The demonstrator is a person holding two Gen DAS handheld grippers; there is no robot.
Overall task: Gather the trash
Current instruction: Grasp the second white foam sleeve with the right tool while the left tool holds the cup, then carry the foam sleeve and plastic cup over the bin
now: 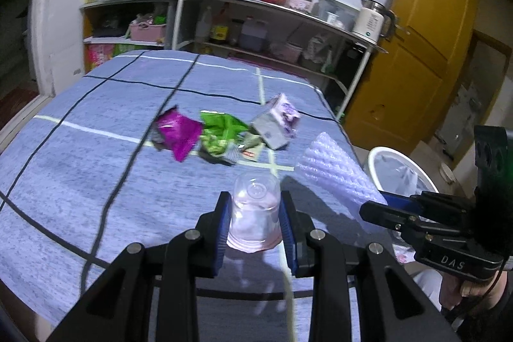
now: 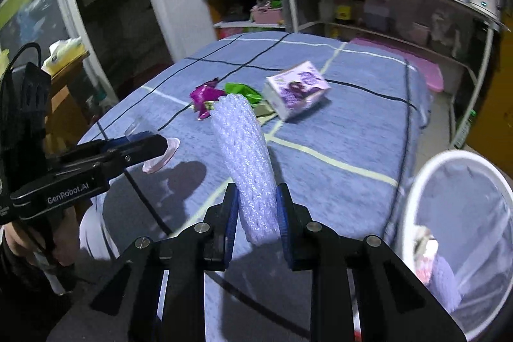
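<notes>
- My left claw (image 1: 255, 221) is clamped on a clear plastic cup (image 1: 255, 213), held upside down with its base pointing away from me, above the near edge of the blue-clothed table (image 1: 80, 156).
- My right claw (image 2: 256, 213) is clamped on a white foam net sleeve (image 2: 245, 162); its long axis runs straight out along the fingers.
- The white bin (image 2: 461, 246) stands off the table's right edge, just beside my right claw and lower, so that hand is the nearer; I judge the sleeve drops first.
- A purple wrapper (image 1: 178, 133), a green wrapper (image 1: 221, 130) and a small carton (image 1: 277, 124) lie mid-table toward the right edge, not yet collected.
</notes>
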